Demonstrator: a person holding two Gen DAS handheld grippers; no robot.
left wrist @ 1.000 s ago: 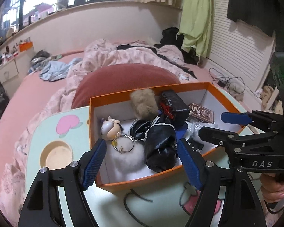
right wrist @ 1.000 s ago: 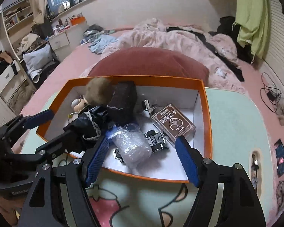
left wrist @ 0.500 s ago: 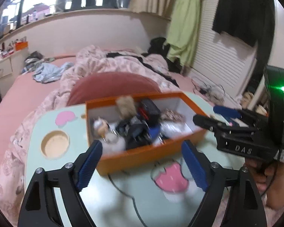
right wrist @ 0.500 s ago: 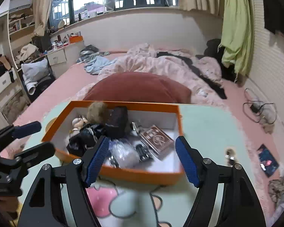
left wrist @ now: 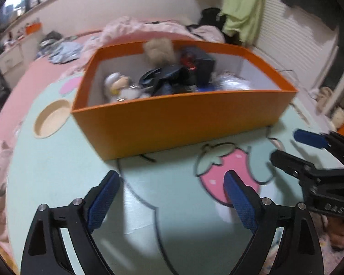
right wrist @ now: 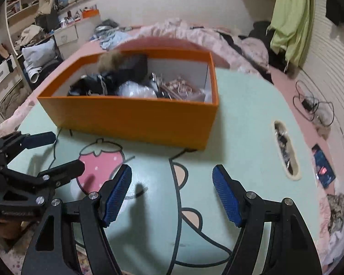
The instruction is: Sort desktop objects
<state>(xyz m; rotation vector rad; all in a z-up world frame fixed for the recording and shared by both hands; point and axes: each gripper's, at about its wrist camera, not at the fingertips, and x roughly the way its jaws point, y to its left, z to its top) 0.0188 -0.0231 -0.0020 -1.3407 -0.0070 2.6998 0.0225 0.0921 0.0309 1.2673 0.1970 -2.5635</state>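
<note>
The work surface is a mint-green table [right wrist: 247, 119] printed with a pink strawberry [left wrist: 227, 171] and cartoon outlines. A round wooden recess [left wrist: 50, 118] sits in the table left of the box, and an oval slot [right wrist: 285, 146] sits to the box's right. The table stands beside a bed with pink bedding [right wrist: 195, 34]. A green garment [right wrist: 291, 20] hangs at the right wall, and a window runs along the back of the room.

An orange box [left wrist: 183, 119] stands on the table, ahead of both grippers. It holds a beige fluffy ball [left wrist: 159, 50], a black box with red marks [left wrist: 199, 61], dark fabric [left wrist: 165, 80], a small doll head [left wrist: 117, 83] and a card pack [right wrist: 183, 88]. The contents are blurred.

The left gripper [left wrist: 172, 194] has just been opening its jaws; they now stand wide apart, with nothing between them and only bare table beneath. The right gripper [right wrist: 172, 190] also stands spread, empty, over the table short of the box's near wall.

Both grippers tilt downward toward the table, side by side, each visible in the other's view. Neither touches the box.
</note>
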